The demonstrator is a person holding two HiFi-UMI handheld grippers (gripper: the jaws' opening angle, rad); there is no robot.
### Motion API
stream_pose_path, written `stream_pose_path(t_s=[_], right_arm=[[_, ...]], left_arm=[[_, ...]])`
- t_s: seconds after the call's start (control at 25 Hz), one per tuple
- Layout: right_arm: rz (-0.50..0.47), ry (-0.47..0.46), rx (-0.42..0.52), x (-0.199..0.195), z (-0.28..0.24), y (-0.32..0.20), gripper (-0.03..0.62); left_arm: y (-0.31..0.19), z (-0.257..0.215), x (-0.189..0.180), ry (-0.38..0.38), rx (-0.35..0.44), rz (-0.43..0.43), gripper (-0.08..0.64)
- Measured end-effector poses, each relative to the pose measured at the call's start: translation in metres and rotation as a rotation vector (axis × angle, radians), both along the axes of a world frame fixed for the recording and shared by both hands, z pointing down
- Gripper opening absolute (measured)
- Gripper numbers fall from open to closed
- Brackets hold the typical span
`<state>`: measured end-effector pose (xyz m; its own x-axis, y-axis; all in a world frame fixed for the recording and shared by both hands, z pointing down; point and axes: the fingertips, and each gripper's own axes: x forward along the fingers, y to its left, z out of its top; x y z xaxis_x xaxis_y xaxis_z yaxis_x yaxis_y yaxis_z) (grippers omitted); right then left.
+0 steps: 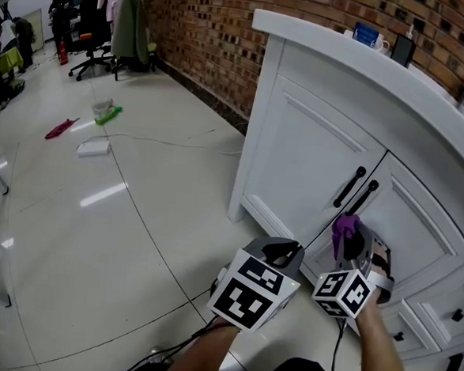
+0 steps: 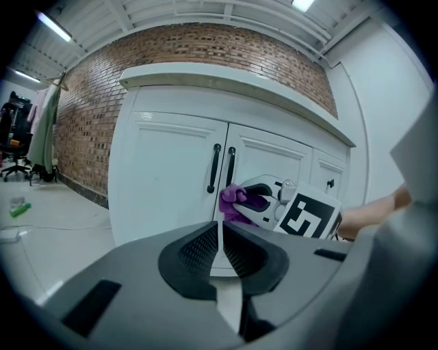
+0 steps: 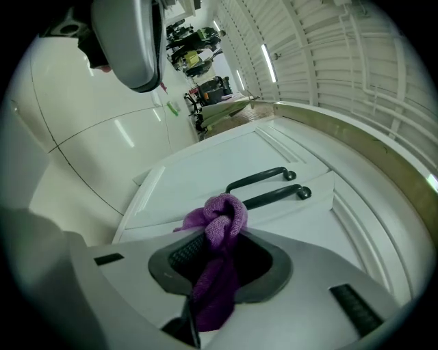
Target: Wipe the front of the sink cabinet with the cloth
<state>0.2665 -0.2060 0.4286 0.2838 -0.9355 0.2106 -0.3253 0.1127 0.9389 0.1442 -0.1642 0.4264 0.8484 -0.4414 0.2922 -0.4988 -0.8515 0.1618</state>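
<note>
Two tools: the right hand-held gripper (image 1: 353, 245) is pinching the cloth (image 3: 220, 222) near the cabinet doors (image 1: 309, 158); the left hand-held gripper (image 2: 220, 243) is idling closed and empty. Wiping seems to be starting; next, the cloth needs sweeping across the panels.

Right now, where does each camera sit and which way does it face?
Head view: on the person's head, steeply down at the white panelled sink cabinet; both forearms, left hand-held gripper and right hand-held gripper show.
Left gripper view: on the left one, facing the cabinet doors over shut, empty jaws; the right one shows.
Right gripper view: on the right one, facing the black bar handles, jaws clamping the purple knitted cloth.
Shared: all three show the cloth and handles.
</note>
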Motion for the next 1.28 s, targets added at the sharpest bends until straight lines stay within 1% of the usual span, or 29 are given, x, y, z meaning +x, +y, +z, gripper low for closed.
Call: stream_pose_path(t_s=[0.08, 0.32, 0.44, 0.64, 0.84, 1.0, 1.28], right_arm=[[-0.008, -0.004, 0.001, -0.006, 0.004, -0.004, 0.092], [-0.039, -0.023, -0.036, -0.027, 0.026, -0.021, 0.092], [-0.036, -0.018, -0.024, -0.038, 0.028, -0.04, 0.092], [-0.004, -0.052, 0.014, -0.058, 0.027, -0.078, 0.092], [0.017, -0.067, 0.025, -0.079, 0.028, -0.119, 0.093], [-0.02, -0.047, 0.019, -0.107, 0.017, -0.16, 0.092], [-0.081, 0.013, 0.009, -0.156, 0.01, -0.224, 0.092]], left_arm=[[-0.004, 0.002, -0.005, -0.006, 0.003, -0.007, 0.025], [-0.011, 0.014, -0.022, -0.042, -0.003, -0.036, 0.025], [-0.012, 0.015, -0.028, -0.057, 0.006, -0.036, 0.025], [-0.028, 0.012, -0.049, -0.009, 0.001, -0.069, 0.025], [-0.062, 0.011, -0.084, 0.056, -0.03, -0.161, 0.025], [-0.087, 0.019, -0.112, 0.085, -0.078, -0.223, 0.025], [-0.117, 0.032, -0.152, 0.109, -0.126, -0.276, 0.025]])
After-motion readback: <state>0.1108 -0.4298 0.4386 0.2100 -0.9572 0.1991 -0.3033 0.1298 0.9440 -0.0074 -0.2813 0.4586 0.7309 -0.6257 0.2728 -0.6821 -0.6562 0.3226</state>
